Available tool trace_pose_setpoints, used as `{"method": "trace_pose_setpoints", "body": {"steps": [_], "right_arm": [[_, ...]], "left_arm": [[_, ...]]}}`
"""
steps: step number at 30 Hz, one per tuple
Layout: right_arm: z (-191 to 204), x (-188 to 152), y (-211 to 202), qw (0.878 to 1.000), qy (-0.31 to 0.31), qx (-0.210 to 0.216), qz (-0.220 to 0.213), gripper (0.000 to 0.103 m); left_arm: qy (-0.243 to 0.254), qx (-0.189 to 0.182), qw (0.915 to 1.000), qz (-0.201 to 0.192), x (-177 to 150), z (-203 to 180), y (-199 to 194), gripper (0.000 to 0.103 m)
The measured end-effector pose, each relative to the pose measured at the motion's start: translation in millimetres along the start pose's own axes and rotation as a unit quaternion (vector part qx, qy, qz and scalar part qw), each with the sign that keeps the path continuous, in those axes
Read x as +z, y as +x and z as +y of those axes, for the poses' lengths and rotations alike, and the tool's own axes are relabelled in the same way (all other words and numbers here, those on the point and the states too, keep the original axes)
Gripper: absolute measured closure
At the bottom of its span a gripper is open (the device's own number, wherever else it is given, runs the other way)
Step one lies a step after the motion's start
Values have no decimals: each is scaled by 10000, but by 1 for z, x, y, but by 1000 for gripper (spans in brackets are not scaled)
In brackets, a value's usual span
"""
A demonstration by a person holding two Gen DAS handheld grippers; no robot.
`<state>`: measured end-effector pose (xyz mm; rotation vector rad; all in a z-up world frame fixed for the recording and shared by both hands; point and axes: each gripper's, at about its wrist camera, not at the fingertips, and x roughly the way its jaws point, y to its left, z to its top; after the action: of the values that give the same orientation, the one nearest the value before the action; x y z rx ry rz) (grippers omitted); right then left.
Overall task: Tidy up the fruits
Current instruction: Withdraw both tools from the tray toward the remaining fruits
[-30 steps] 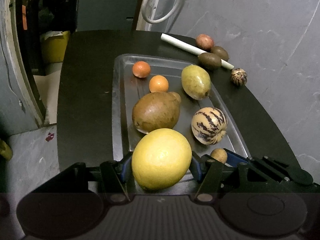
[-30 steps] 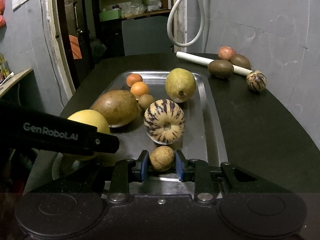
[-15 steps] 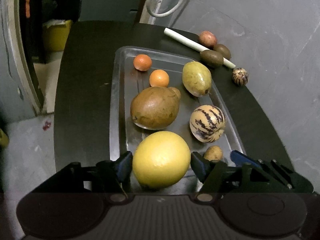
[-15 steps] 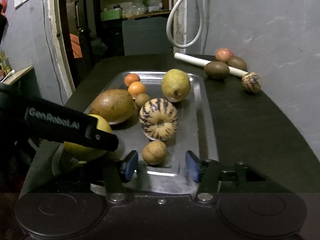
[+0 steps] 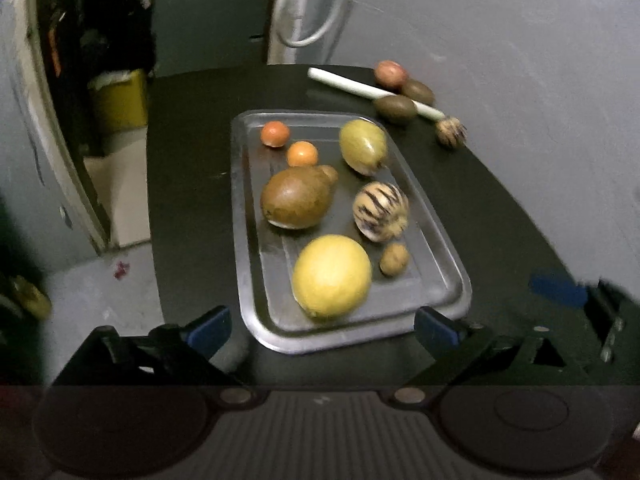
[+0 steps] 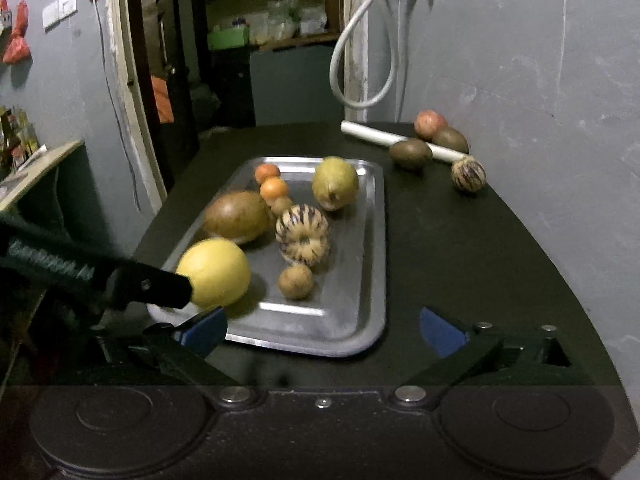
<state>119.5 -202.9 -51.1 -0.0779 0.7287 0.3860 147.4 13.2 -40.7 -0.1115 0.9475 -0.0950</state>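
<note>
A metal tray [image 5: 248,240] [image 6: 360,280] on a dark table holds several fruits: a big yellow fruit [image 5: 331,277] [image 6: 214,272], a small brown round fruit [image 5: 394,259] [image 6: 295,281], a striped melon [image 5: 381,211] [image 6: 303,234], a large brown fruit [image 5: 298,202] [image 6: 236,216], a green-yellow fruit [image 5: 363,146] [image 6: 335,183] and two oranges [image 5: 302,154] [image 6: 273,189]. My left gripper [image 5: 322,326] is open and empty, just before the tray's near edge. My right gripper [image 6: 322,330] is open and empty, likewise before the tray.
On the table at the back right lie a white tube [image 5: 372,90] [image 6: 400,142], a reddish fruit [image 5: 391,74] [image 6: 429,124], two dark green-brown fruits [image 5: 394,109] [image 6: 411,154] and a small striped fruit [image 5: 451,132] [image 6: 468,174]. A grey wall stands to the right.
Both grippers opened and pulled back from the tray. The left let go of the yellow fruit, the right let go of the small brown fruit; both now rest on the tray.
</note>
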Motion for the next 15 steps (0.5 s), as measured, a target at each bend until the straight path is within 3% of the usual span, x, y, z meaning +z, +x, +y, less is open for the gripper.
{"method": "trace_pose_setpoints", "body": {"steps": [8, 15], "right_arm": [[-27, -18, -16, 9957, 200, -591, 678, 1], [-54, -31, -29, 9896, 616, -1065, 740, 1]], "left_arm": [[797, 5, 9967, 163, -9, -33, -6, 1], [1154, -168, 9928, 262, -9, -58, 2, 1]]}}
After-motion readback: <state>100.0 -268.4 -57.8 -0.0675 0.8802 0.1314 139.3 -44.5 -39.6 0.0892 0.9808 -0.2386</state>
